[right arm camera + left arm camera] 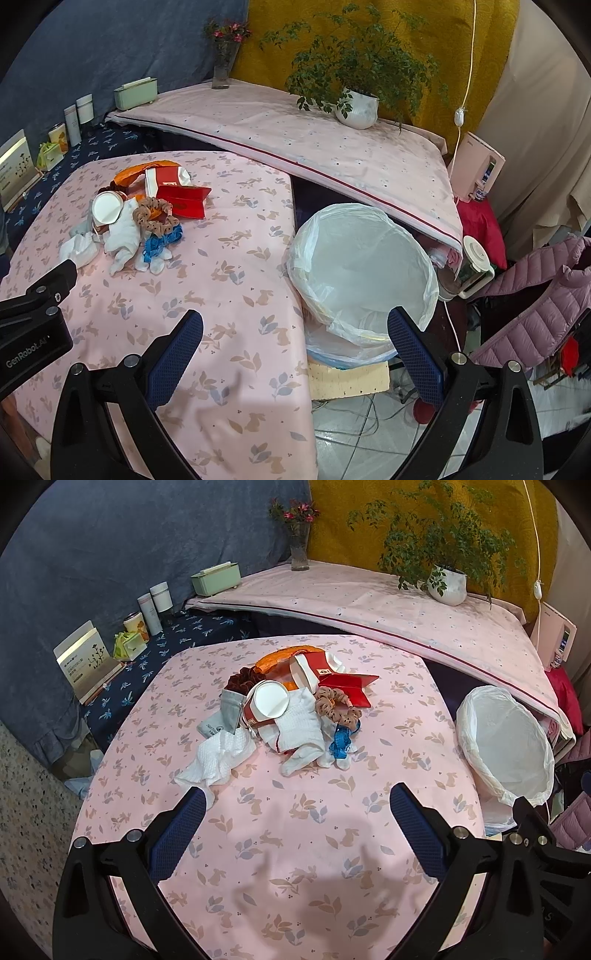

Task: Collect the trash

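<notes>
Left gripper (297, 805): fingers spread wide with nothing between them, held low over the table (280, 867) on the near side of the trash pile (291, 709), pointing at the pile.
Left finger pads (177, 834): blue, textured; the left one's tip lies just by a corner of the white tissue (218, 755) in this view, and whether they touch cannot be told.
Right gripper (295, 328): also gaping wide and empty, held to the right of the pile, straddling the table's right edge; one finger is over the cloth, the other over the bin (364, 266).
Left gripper body: visible in the right wrist view as a black housing just on the near side of the pile.
Trash pile: sits toward the far middle of the table; a tipped paper cup (269, 701), red folded card (351, 688), orange bag (284, 655), brown scrunchie (338, 709), blue ribbon (341, 742) and white tissues, heaped and touching.
Bin: white-lined, mouth open, off the table's right edge, well right of the pile.
Open room: bare floral cloth lies all round the pile, widest on its near side and between it and the bin.
Edges: beyond the pile, the table's far edge meets a dark gap, then a raised pink-covered shelf (388, 602) with a potted plant (447, 585).
</notes>
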`<act>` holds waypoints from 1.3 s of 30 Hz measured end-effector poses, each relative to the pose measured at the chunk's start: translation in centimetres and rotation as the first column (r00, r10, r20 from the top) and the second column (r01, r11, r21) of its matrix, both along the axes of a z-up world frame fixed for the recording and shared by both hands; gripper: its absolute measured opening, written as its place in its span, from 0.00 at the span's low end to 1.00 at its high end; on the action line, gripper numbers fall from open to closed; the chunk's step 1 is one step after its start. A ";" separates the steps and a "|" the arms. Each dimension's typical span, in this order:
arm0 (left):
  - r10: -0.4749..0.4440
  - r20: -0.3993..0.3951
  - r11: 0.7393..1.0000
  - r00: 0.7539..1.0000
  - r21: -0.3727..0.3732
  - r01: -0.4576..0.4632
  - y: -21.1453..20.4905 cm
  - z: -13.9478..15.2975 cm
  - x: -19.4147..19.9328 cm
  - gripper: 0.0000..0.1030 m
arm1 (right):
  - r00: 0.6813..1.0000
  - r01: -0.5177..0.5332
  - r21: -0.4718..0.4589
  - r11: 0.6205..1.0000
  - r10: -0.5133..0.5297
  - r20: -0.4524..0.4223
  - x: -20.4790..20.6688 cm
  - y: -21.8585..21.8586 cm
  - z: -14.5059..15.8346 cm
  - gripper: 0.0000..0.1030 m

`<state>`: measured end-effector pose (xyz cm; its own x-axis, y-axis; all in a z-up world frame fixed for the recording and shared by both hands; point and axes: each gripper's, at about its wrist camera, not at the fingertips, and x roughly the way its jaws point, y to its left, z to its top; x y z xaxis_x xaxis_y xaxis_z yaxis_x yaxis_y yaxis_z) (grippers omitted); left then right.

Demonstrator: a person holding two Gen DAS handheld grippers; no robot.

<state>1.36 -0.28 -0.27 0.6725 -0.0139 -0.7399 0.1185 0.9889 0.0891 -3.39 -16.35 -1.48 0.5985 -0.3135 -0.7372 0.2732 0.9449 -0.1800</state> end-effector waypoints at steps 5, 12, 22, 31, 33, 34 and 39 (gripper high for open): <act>-0.001 -0.001 1.000 1.000 -0.001 0.001 0.2 0.1 -0.2 0.92 | 1.000 0.001 0.001 1.000 -0.001 0.001 0.1 0.0 0.0 0.93; -0.005 -0.005 1.000 1.000 -0.009 0.005 0.4 -0.3 -0.5 0.92 | 1.000 0.003 -0.001 1.000 -0.003 -0.004 0.2 0.1 -0.1 0.93; -0.007 0.002 1.000 1.000 -0.010 0.007 0.4 -0.6 -0.7 0.92 | 1.000 0.016 0.007 1.000 -0.016 -0.009 0.2 -0.2 -0.4 0.93; -0.007 0.003 1.000 1.000 -0.009 0.007 0.3 -0.4 -0.6 0.92 | 1.000 0.019 0.006 1.000 -0.019 -0.013 0.2 -0.2 -0.4 0.93; -0.007 0.002 1.000 1.000 -0.009 0.007 0.2 -0.5 -0.7 0.92 | 1.000 0.020 0.005 1.000 -0.019 -0.013 0.2 -0.2 -0.4 0.93; -0.007 0.002 1.000 1.000 -0.009 0.007 0.3 -0.4 -0.6 0.92 | 1.000 0.020 0.004 1.000 -0.020 -0.013 0.2 -0.2 -0.4 0.93; -0.006 0.003 1.000 1.000 -0.008 0.006 0.2 -0.4 -0.6 0.92 | 1.000 0.020 0.006 1.000 -0.020 -0.013 0.1 -0.3 -0.4 0.93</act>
